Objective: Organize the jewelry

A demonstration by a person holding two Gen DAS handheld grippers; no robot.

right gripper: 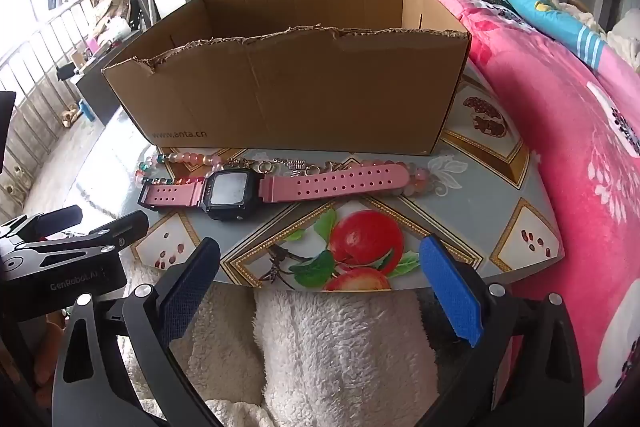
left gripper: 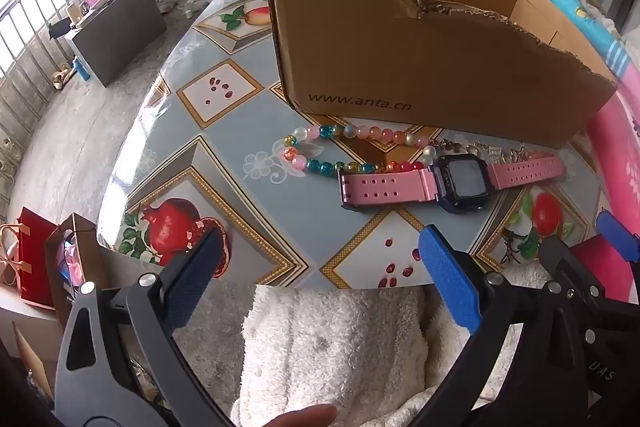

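On the left, the left gripper [left gripper: 320, 267] hovers over the table's [left gripper: 248, 131] near edge, jaws spread wide, nothing between them. Just beyond lies the colourful bead bracelet [left gripper: 320, 147], its loop touching the pink-strapped digital watch [left gripper: 456, 183] stretched flat alongside it. Behind both sits the torn cardboard box [left gripper: 420, 67], open at the top. Over on the right, the right gripper [right gripper: 320, 267] hangs equally wide apart and empty, near the watch.
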